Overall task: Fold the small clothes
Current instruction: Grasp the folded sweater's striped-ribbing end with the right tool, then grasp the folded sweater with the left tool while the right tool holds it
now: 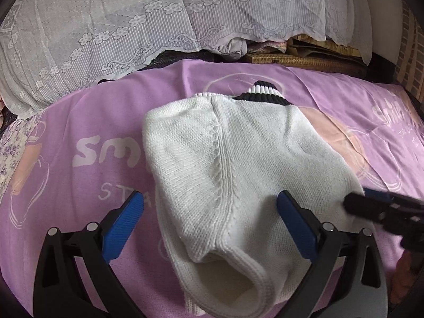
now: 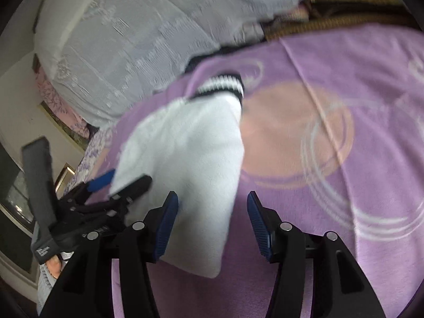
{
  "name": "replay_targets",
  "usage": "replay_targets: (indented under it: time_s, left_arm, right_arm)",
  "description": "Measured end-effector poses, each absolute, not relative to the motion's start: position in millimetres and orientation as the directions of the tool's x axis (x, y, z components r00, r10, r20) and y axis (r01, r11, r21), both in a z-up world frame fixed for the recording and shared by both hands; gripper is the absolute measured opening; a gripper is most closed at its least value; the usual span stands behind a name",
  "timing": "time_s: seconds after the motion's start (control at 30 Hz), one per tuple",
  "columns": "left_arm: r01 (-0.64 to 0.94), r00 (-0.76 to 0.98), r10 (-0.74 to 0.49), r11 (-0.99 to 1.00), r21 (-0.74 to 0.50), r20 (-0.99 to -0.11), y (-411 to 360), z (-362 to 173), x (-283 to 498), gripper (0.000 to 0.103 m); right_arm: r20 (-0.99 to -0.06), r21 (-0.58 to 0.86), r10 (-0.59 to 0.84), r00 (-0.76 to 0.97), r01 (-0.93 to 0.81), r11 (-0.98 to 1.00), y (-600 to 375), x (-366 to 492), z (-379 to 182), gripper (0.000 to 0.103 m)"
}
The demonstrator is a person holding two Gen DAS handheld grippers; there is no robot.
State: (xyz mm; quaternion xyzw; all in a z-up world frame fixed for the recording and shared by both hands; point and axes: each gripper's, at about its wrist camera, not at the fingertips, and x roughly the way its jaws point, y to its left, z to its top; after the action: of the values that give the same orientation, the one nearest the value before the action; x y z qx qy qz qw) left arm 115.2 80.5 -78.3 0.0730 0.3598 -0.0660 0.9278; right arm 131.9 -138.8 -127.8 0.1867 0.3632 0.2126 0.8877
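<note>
A small white knit garment (image 1: 238,164) with a black-and-white striped cuff (image 1: 265,92) lies folded on the purple bed sheet (image 1: 92,122). My left gripper (image 1: 210,194) stands open and wide over the garment's near end, which lies between the blue pads (image 1: 124,225) without being pinched. My right gripper (image 2: 212,194) is open too, at the garment's (image 2: 190,143) right edge, with the cloth's border between its fingers. In the left wrist view the right gripper (image 1: 357,198) reaches in from the right to the garment's edge. The right wrist view is blurred and shows the left gripper (image 2: 129,176) at the garment's left corner.
A white lace cover (image 1: 132,26) drapes over bedding along the far side of the sheet. A woven brown basket (image 1: 304,58) and folded fabrics sit behind the sheet's far edge. A hand (image 2: 54,265) grips the left gripper's handle at the lower left.
</note>
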Motion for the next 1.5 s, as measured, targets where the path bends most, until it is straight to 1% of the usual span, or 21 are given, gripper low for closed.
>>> replay_targets:
  time_s: [0.07,0.27,0.4,0.47,0.53,0.63,0.77,0.8,0.87,0.93,1.07,1.17,1.33,1.4,1.47,1.5]
  left_arm:
    - [0.174,0.727,-0.072,0.981,0.082,-0.683,81.4,-79.7,116.2,0.099]
    - [0.183,0.718,-0.100,0.982,0.048,-0.689,82.3,-77.9,115.6,0.098]
    - [0.236,0.696,-0.193,0.971,-0.035,-0.692,81.8,-73.9,113.2,0.098]
    - [0.250,0.685,-0.230,0.966,-0.073,-0.692,84.0,-72.9,114.2,0.098]
    - [0.250,0.660,-0.284,0.956,-0.153,-0.695,92.4,-73.1,118.1,0.098]
    - [0.229,0.604,-0.386,0.922,-0.312,-0.698,113.1,-77.8,128.6,0.098]
    - [0.119,0.513,-0.438,0.888,-0.444,-0.738,139.3,-101.7,149.4,0.098]
    - [0.114,0.504,-0.461,0.874,-0.473,-0.730,143.2,-104.1,151.4,0.098]
    - [0.119,0.509,-0.465,0.871,-0.476,-0.724,142.4,-101.9,150.4,0.098]
    - [0.138,0.502,-0.448,0.886,-0.443,-0.740,134.7,-103.9,148.9,0.098]
    - [0.218,0.476,-0.496,0.867,-0.449,-0.726,119.0,-103.5,144.7,0.098]
    - [0.224,0.477,-0.478,0.878,-0.424,-0.738,113.8,-107.0,148.7,0.098]
    - [0.209,0.483,-0.502,0.862,-0.462,-0.718,116.6,-108.6,155.6,0.098]
    - [0.200,0.489,-0.511,0.855,-0.479,-0.707,117.5,-108.8,157.1,0.098]
    - [0.196,0.494,-0.537,0.835,-0.514,-0.684,119.1,-108.4,155.1,0.097]
    - [0.198,0.497,-0.546,0.828,-0.525,-0.675,120.0,-107.7,153.9,0.097]
  right_arm:
    - [-0.553,0.523,0.538,0.636,-0.237,0.819,-143.0,134.1,-129.4,0.055]
    - [-0.544,0.536,0.547,0.637,-0.238,0.810,-142.2,133.6,-130.9,0.058]
    - [-0.529,0.555,0.553,0.644,-0.229,0.799,-148.2,135.5,-129.9,0.061]
    - [-0.524,0.563,0.556,0.646,-0.227,0.795,-150.1,137.1,-128.9,0.064]
    - [-0.518,0.572,0.561,0.646,-0.226,0.789,-151.8,138.9,-127.9,0.067]
    - [-0.512,0.582,0.561,0.650,-0.218,0.783,-154.1,144.0,-126.2,0.067]
    - [-0.511,0.597,0.568,0.645,-0.209,0.774,-155.4,158.1,-123.8,0.067]
    - [-0.515,0.597,0.571,0.639,-0.210,0.774,-154.7,162.7,-123.5,0.067]
    - [-0.525,0.599,0.584,0.620,-0.218,0.770,-152.6,174.2,-123.6,0.069]
    - [-0.530,0.606,0.596,0.603,-0.222,0.764,-150.9,184.3,-125.2,0.071]
    - [-0.538,0.611,0.610,0.582,-0.229,0.758,-144.1,205.6,-128.3,0.072]
    - [-0.542,0.593,0.613,0.575,-0.255,0.764,-135.2,218.7,-129.6,0.073]
    - [-0.533,0.583,0.611,0.585,-0.270,0.767,-125.2,227.4,-129.9,0.074]
    - [-0.525,0.592,0.621,0.582,-0.275,0.758,-123.3,229.1,-130.4,0.073]
    - [-0.509,0.619,0.660,0.552,-0.298,0.727,-120.9,231.6,-132.1,0.063]
    - [-0.502,0.633,0.672,0.545,-0.298,0.715,-121.2,232.6,-133.4,0.062]
